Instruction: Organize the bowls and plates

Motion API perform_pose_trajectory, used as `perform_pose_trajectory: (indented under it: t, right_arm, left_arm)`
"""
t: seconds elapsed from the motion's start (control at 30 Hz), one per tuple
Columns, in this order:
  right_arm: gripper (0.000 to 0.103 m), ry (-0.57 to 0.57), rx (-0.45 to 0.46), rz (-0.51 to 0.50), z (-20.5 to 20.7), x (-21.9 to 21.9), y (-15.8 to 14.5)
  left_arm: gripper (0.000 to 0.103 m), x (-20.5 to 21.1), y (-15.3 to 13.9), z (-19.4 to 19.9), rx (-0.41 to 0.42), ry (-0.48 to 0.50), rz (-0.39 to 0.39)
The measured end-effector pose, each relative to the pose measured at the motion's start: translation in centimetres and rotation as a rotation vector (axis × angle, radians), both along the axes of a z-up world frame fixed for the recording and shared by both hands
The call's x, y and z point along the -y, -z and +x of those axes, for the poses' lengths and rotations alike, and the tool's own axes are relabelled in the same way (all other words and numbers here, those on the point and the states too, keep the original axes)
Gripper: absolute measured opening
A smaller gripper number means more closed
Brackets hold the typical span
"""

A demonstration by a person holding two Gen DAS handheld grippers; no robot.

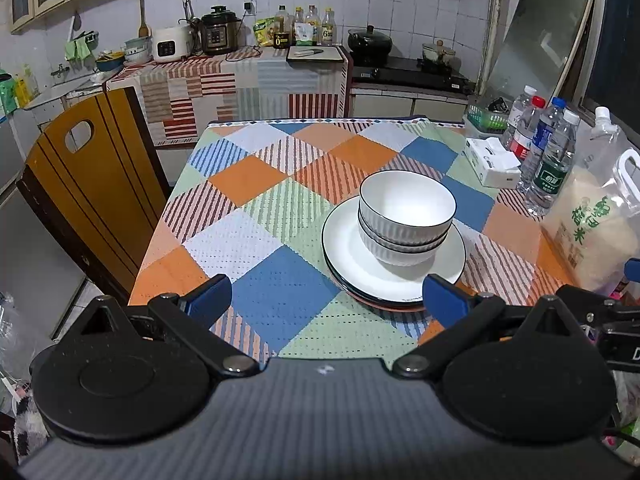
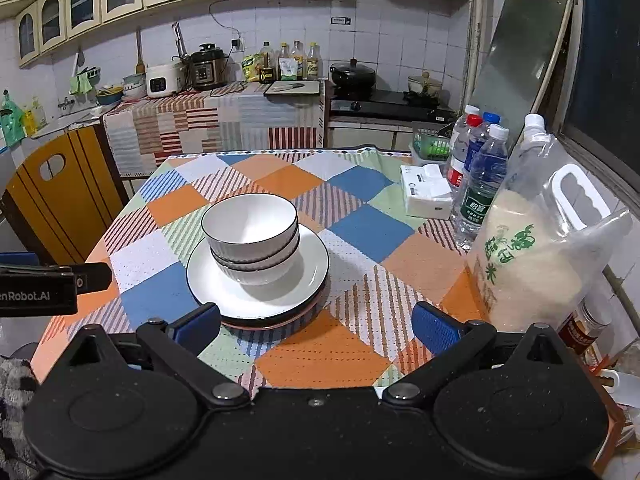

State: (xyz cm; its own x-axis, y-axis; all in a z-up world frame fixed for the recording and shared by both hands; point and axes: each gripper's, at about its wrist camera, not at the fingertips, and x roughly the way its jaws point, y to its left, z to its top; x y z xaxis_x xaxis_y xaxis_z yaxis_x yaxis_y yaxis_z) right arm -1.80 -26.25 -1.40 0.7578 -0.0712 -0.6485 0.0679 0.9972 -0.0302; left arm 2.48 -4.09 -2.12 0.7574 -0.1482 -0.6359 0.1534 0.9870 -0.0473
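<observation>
Two white ribbed bowls with dark rims (image 1: 406,216) sit nested on a stack of plates (image 1: 352,252) on the checked tablecloth. The top plate is white with a dark rim; a reddish plate edge shows at the bottom. The same bowls (image 2: 251,232) and plates (image 2: 308,276) show in the right wrist view. My left gripper (image 1: 326,300) is open and empty, just in front of the stack, its right fingertip close to the plate rim. My right gripper (image 2: 316,328) is open and empty, in front and right of the stack.
Water bottles (image 2: 482,184), a tissue pack (image 2: 426,192) and a bag of rice (image 2: 532,256) stand along the table's right side. A wooden chair (image 1: 92,184) is at the left. A kitchen counter lies beyond. The left gripper's body (image 2: 44,288) shows at left.
</observation>
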Motion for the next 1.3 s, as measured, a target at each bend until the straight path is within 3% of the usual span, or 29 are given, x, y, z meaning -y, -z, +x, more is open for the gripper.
perform_pose_trajectory:
  t: [0.43,0.6,1.07,1.3]
  right_arm:
    - [0.103,0.015,0.044,-0.019,-0.53,0.04,0.02]
    - [0.103,0.021,0.038,-0.021,-0.64,-0.03,0.09]
    - [0.103,0.030,0.026,-0.021,-0.59,0.04,0.37]
    - [0.103,0.030,0.025,-0.023,-0.62,0.00,0.40]
  left_arm:
    - [0.103,0.25,-0.23,-0.46,0.030,0.003,0.012]
    - [0.103,0.46,-0.25,-1.04,0.077,0.010,0.017]
    - [0.103,-0.27,-0.32,-0.95,0.069,0.001,-0.045]
    - [0.103,-0.11,-0.11,-1.01,0.071,-0.003,-0.024]
